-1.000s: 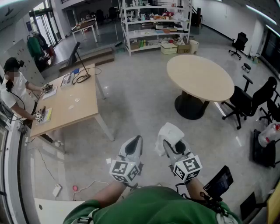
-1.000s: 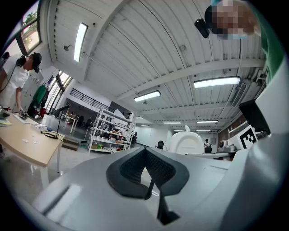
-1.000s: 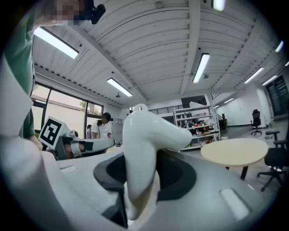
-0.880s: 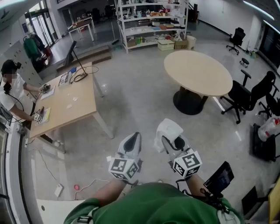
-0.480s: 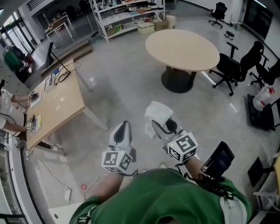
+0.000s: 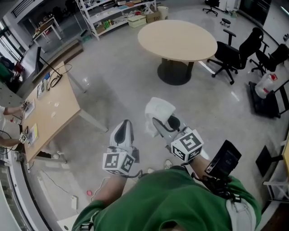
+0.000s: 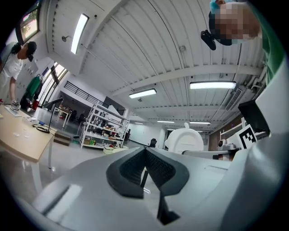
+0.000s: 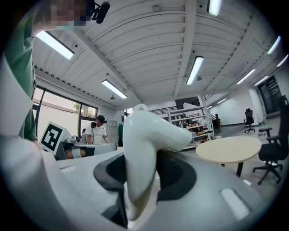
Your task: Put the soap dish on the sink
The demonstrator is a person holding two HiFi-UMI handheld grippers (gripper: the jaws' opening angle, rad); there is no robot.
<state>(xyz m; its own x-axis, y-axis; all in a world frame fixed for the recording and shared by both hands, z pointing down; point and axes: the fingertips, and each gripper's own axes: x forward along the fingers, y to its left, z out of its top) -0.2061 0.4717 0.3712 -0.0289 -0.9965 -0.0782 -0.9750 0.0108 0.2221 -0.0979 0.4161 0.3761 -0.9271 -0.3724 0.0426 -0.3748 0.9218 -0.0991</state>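
The white soap dish [image 6: 158,110] hangs in the air over the grey floor, clamped on its edge by my right gripper [image 6: 165,122]. In the right gripper view the soap dish [image 8: 140,153] stands upright between the dark pads of the right gripper [image 8: 143,180], which press on it. My left gripper [image 6: 123,126] is held level beside it on the left, shut with nothing between its jaws. In the left gripper view the left gripper [image 7: 144,169] has its pads together, and the soap dish [image 7: 184,140] shows to the right. No sink is in view.
A round table [image 6: 178,40] stands ahead, with black office chairs [image 6: 235,52] to its right. A long wooden desk [image 6: 45,117] with cables and small items is at the left. Shelves [image 6: 113,13] line the far wall. A dark screen [image 6: 223,162] sits by my right forearm.
The head view has swung, so the desk and round table have slid left and up in the picture. Both grippers keep their places side by side, and the dish stays held.
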